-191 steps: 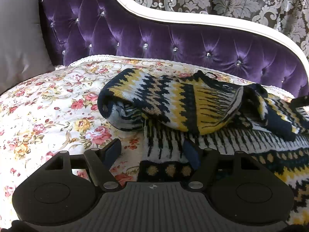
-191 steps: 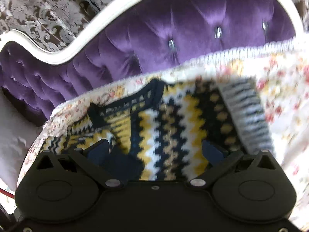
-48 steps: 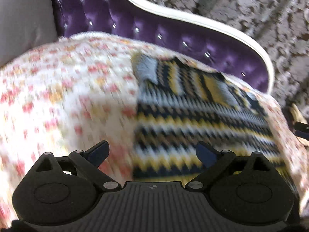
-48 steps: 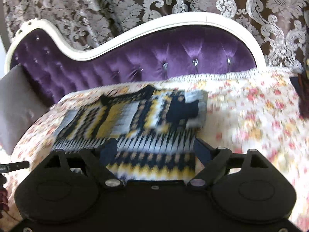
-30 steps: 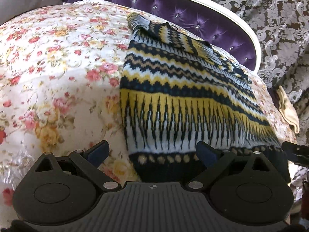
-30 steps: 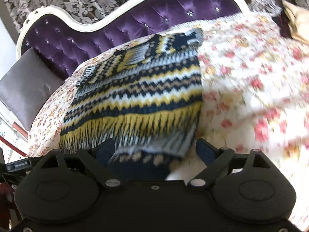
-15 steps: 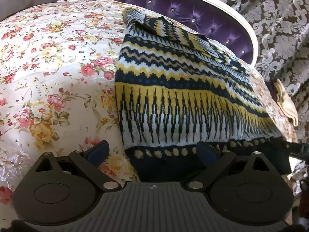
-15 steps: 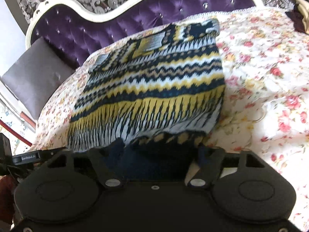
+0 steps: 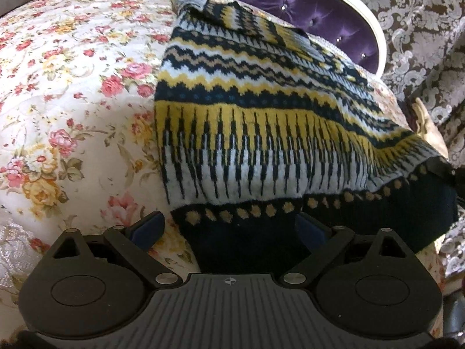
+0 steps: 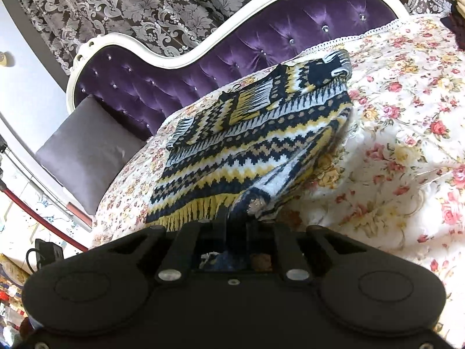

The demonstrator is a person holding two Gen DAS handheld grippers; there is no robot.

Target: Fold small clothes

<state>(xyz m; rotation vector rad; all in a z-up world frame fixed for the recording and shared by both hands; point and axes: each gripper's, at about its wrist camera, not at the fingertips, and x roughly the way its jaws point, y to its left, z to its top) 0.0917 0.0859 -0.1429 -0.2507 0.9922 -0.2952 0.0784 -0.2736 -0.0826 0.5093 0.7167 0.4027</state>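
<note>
A small knitted sweater (image 9: 261, 110) in navy, yellow and white zigzag bands lies on the floral bedspread (image 9: 72, 87), its sleeves folded in across the chest. My left gripper (image 9: 229, 229) is open, its blue pads on either side of the navy hem at the near left corner. My right gripper (image 10: 237, 221) is shut on the hem's other corner and lifts that edge of the sweater (image 10: 255, 145) off the bedspread (image 10: 407, 145). The right gripper's body also shows at the right edge of the left wrist view (image 9: 444, 168).
A purple tufted headboard (image 10: 232, 58) with a white frame runs behind the sweater. A grey cushion (image 10: 84, 151) leans at its left end. A beige cloth (image 9: 427, 122) lies at the bed's right edge. Damask curtains (image 10: 145, 5) hang behind.
Both grippers came down to the sweater's hem. The right gripper has shut on its hem corner and lifted it. The left gripper moved closer, with the hem now between its open fingers.
</note>
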